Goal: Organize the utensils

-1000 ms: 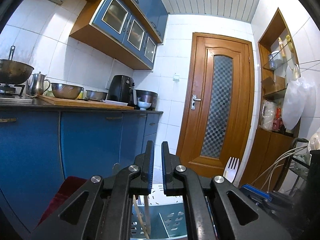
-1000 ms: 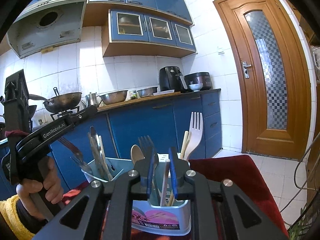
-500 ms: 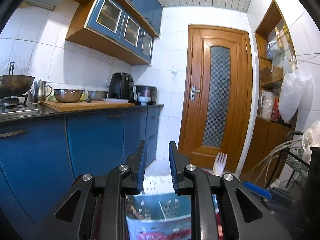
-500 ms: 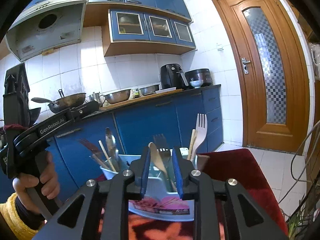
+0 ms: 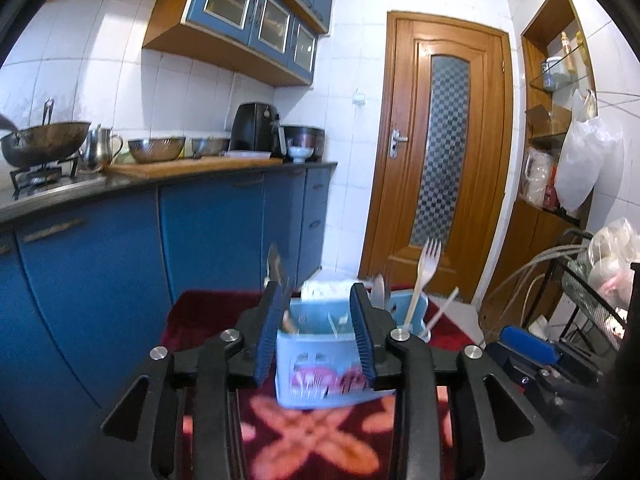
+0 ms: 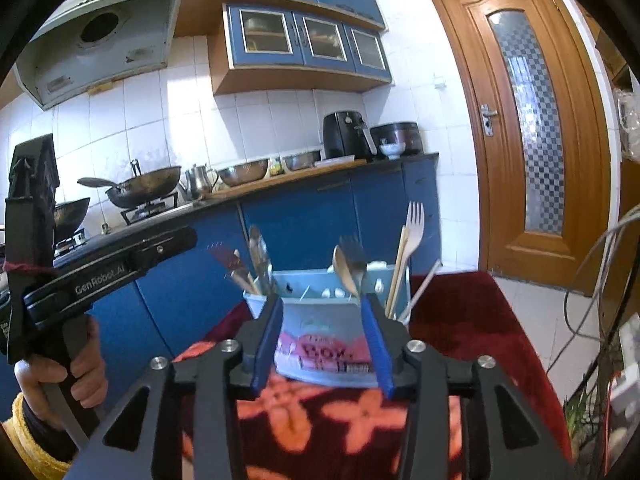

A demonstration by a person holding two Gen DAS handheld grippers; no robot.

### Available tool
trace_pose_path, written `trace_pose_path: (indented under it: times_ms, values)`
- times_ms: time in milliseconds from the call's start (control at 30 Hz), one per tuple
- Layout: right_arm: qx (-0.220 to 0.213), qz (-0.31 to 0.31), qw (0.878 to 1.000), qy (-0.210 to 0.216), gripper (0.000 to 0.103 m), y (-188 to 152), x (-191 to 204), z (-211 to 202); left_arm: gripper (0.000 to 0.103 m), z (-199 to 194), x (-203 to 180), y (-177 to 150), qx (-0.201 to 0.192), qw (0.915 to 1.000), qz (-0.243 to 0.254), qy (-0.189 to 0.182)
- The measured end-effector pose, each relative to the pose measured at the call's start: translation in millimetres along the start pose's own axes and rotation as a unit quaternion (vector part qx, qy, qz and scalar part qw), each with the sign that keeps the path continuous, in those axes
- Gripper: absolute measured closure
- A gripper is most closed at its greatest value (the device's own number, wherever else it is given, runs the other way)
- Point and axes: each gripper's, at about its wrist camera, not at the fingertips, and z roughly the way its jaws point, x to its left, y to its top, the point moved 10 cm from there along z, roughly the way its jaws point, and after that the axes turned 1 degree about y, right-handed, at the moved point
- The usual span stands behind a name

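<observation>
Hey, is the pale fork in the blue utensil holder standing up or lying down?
Standing up. The pale fork rises tines-up out of the right end of the blue holder, leaning only slightly; the left view agrees.

We see a brown wooden door with a chequered glass panel (image 5: 446, 156) at the back, white wall tiles (image 6: 168, 120) and blue glass-front wall cabinets (image 6: 304, 40). On the dark countertop (image 5: 168, 174) sit a black air fryer (image 5: 256, 128), a steel colander bowl (image 5: 157, 149), a steel kettle (image 5: 99, 152) and a dark wok (image 6: 146, 186). Blue base cabinets (image 5: 216, 232) below. A dark red flowered cloth (image 6: 460, 320) covers the near surface.
</observation>
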Motion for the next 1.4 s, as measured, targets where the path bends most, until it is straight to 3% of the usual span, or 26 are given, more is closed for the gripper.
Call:
trace_pose_path:
  times_ms: [233, 633, 900, 1400]
  values:
    - [0.024, 0.004, 0.999, -0.021, 0.042, -31, -4, -6, 0.043, -2, 5, -50, 0.042, 0.9990, -0.007, 0.015]
    - [0.048, 0.022, 0.997, -0.064, 0.010, -73, -29, 6, 0.038, 34, 10, -115, 0.092, 0.9950, -0.008, 0.038]
    - [0.053, 0.030, 0.996, -0.071, 0.009, -87, -37, 15, 0.038, 43, 9, -126, 0.077, 0.9955, 0.009, 0.054]
    - [0.062, 0.043, 0.995, -0.069, 0.009, -93, -40, 19, 0.038, 45, 12, -127, 0.085, 0.9949, -0.003, 0.054]
